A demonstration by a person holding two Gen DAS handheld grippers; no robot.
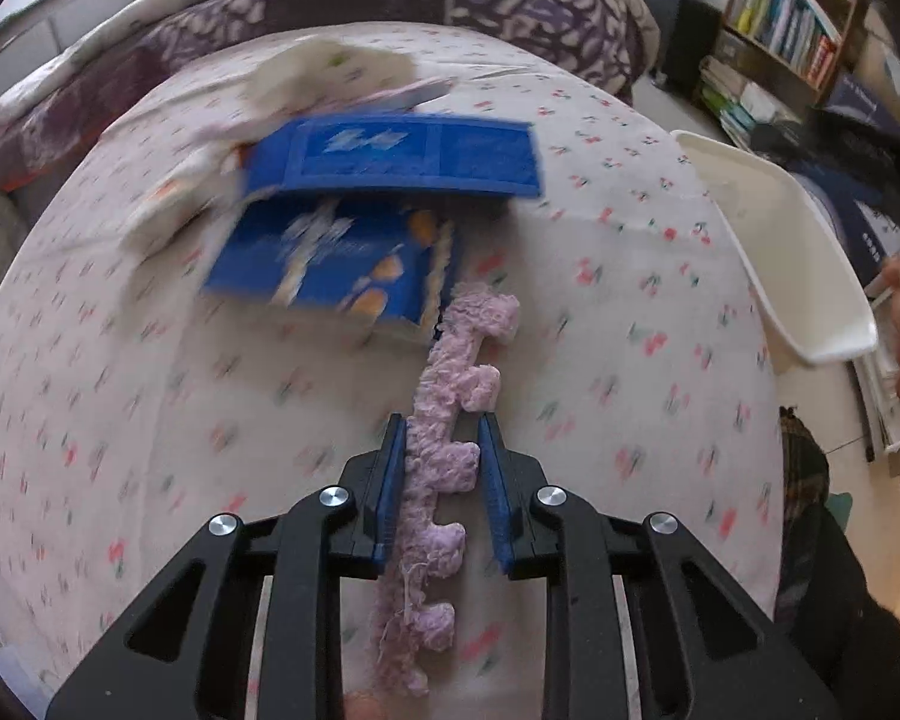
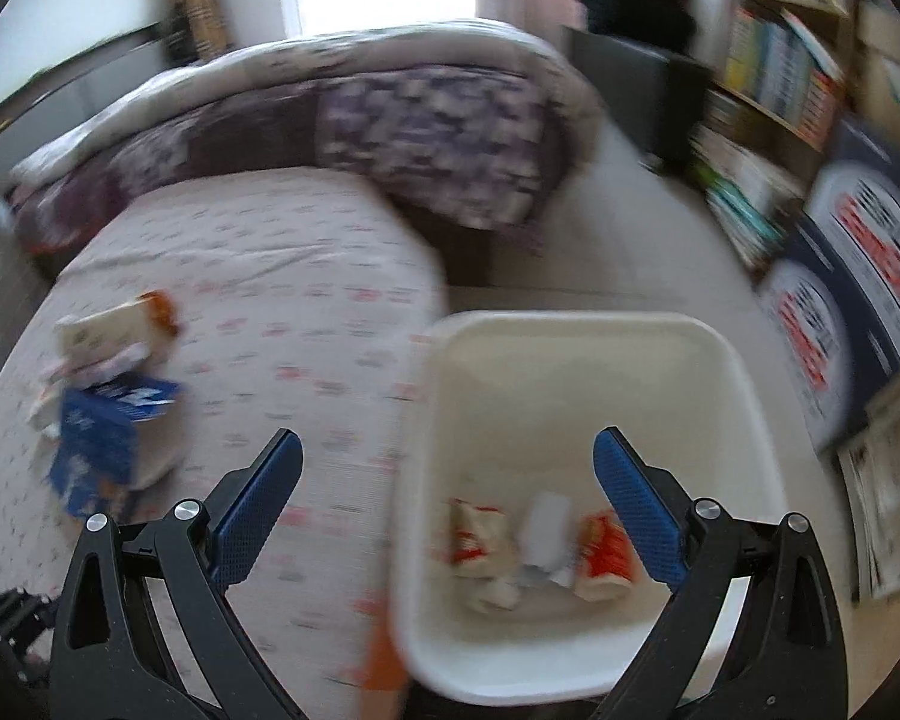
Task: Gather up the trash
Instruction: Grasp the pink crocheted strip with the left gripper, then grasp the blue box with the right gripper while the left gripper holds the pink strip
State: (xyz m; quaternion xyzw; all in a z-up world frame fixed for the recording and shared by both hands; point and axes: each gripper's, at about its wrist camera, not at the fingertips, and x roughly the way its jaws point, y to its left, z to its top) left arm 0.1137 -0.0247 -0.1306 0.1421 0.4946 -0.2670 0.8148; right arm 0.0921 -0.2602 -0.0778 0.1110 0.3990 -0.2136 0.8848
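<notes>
Left gripper pinches a fuzzy pink strip with knobby side lobes; both blue pads press its sides, and the strip runs forward past the fingertips and back under the gripper body, above the floral bedsheet. The strip's far end lies just beside an open blue box, which rests on the sheet with its lid flap raised. Pale wrappers sit behind the box, toward the patterned quilt. Right gripper is spread wide with nothing between its fingers, above the bed edge and a white bin. The bin stands on the floor against the side of the bed, near the bookshelf. Bin contents at its bottom: red-and-white wrappers, a white crumpled piece between them, and an orange-red packet; motion blur makes the exact count uncertain, probably three or four items. In the left view the bin's rim shows at the right of the bed.
</notes>
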